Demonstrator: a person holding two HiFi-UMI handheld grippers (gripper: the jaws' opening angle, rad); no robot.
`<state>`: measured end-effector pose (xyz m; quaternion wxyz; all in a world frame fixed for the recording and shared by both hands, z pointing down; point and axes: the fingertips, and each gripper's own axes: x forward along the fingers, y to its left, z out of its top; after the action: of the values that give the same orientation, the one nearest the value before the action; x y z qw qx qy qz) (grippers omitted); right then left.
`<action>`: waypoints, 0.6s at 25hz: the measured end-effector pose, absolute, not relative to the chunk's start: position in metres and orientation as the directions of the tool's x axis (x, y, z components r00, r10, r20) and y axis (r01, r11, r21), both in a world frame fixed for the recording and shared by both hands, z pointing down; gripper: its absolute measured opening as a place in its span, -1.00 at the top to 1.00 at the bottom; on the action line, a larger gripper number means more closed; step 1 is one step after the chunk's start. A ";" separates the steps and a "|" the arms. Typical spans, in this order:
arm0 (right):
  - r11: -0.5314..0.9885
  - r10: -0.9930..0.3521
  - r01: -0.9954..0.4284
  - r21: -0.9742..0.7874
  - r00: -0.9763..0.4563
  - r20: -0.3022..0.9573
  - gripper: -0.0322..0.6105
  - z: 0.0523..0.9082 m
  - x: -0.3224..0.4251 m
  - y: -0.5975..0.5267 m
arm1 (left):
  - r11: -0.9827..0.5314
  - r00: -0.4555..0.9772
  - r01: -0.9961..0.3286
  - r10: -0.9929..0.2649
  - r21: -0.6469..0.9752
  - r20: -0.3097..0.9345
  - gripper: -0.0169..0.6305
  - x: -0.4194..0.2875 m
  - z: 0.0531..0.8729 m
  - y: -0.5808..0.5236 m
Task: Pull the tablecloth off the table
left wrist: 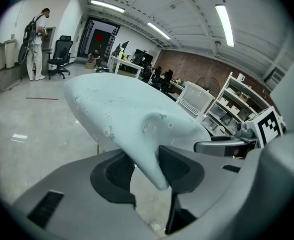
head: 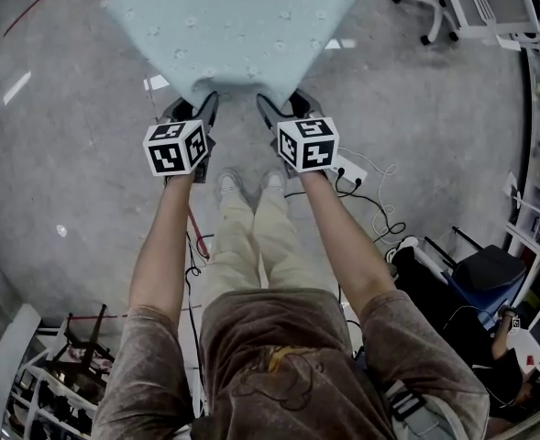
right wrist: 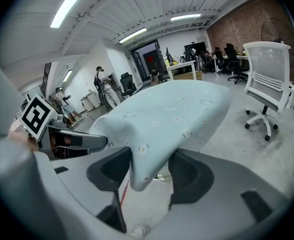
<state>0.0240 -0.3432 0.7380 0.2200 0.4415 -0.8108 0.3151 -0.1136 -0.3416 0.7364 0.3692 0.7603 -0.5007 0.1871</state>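
Barely started. Spread over the whole table, pale blue flowered tablecloth (head: 242,26), near hem gathered into two puckers at the edge closest to the person. Clamped onto the left pucker with the left gripper (head: 192,108), onto the right pucker with the right gripper (head: 283,106), pads pressing cloth from both sides. Left to do: hauling the entire sheet back and off. No legible writing anywhere, only black-and-white square patterns on the marker cubes (head: 176,148).
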 end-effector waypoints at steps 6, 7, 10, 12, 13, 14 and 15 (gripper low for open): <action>0.406 -0.576 -0.854 -0.325 -0.516 0.635 0.20 0.709 0.030 -0.345 | -0.223 0.425 -0.901 -0.626 0.372 0.654 0.49 -0.110 0.706 -0.342; 0.405 -0.579 -0.854 -0.327 -0.517 0.631 0.21 0.703 0.030 -0.345 | -0.224 0.425 -0.901 -0.630 0.372 0.650 0.51 -0.110 0.699 -0.342; 0.412 -0.589 -0.851 -0.324 -0.521 0.618 0.27 0.683 0.029 -0.347 | -0.226 0.423 -0.901 -0.645 0.370 0.636 0.56 -0.111 0.680 -0.344; 0.420 -0.597 -0.848 -0.324 -0.527 0.605 0.30 0.669 0.028 -0.349 | -0.228 0.423 -0.900 -0.660 0.371 0.621 0.58 -0.111 0.667 -0.345; 0.424 -0.601 -0.844 -0.327 -0.533 0.596 0.33 0.661 0.028 -0.350 | -0.229 0.423 -0.899 -0.669 0.372 0.611 0.60 -0.111 0.659 -0.346; 0.428 -0.605 -0.840 -0.332 -0.540 0.585 0.36 0.653 0.029 -0.350 | -0.230 0.424 -0.898 -0.680 0.374 0.599 0.62 -0.111 0.651 -0.346; 0.433 -0.609 -0.836 -0.338 -0.547 0.574 0.38 0.644 0.030 -0.350 | -0.233 0.425 -0.897 -0.690 0.376 0.586 0.64 -0.110 0.642 -0.346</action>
<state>0.0297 -0.3502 0.6443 0.1868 0.4377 -0.8255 0.3035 -0.1101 -0.3459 0.6422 0.3445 0.7706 -0.5148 0.1501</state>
